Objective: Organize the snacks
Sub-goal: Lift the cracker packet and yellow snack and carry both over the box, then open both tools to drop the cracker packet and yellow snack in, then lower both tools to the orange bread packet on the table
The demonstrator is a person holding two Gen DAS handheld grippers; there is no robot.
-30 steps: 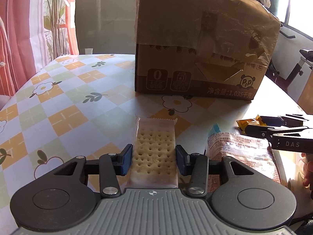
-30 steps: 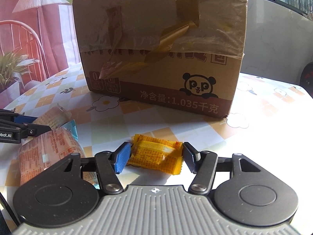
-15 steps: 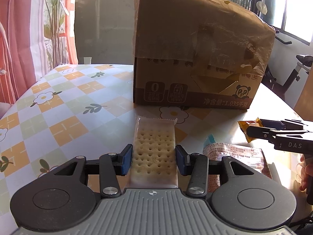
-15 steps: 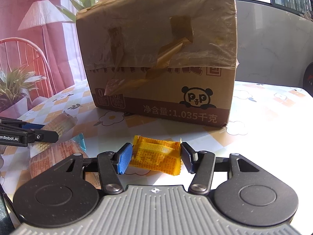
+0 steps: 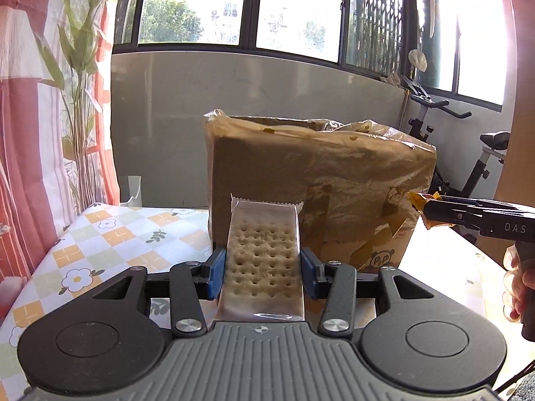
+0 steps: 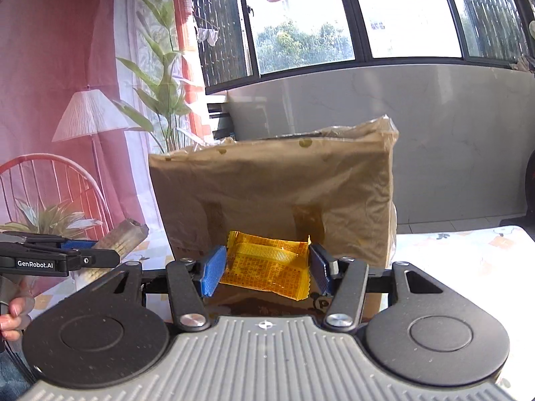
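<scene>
My left gripper (image 5: 263,272) is shut on a clear-wrapped cracker pack (image 5: 262,257) and holds it in the air in front of the tall brown cardboard box (image 5: 317,180). My right gripper (image 6: 265,272) is shut on a yellow snack packet (image 6: 267,267), also raised before the box (image 6: 274,200). The box top is open, with plastic film over its rim. The right gripper shows in the left wrist view (image 5: 468,215) at the right with the yellow packet (image 5: 418,200). The left gripper shows in the right wrist view (image 6: 67,257) at the left with the cracker pack (image 6: 120,239).
The box stands on a table with a checked flower cloth (image 5: 110,237). A red chair (image 6: 50,183) and plants stand at the left. An exercise bike (image 5: 474,153) stands behind the box at the right. A low wall and windows lie behind.
Both grippers have risen from table height with their packets, up toward the level of the box's upper part. The snack bag on the table has dropped out of view.
</scene>
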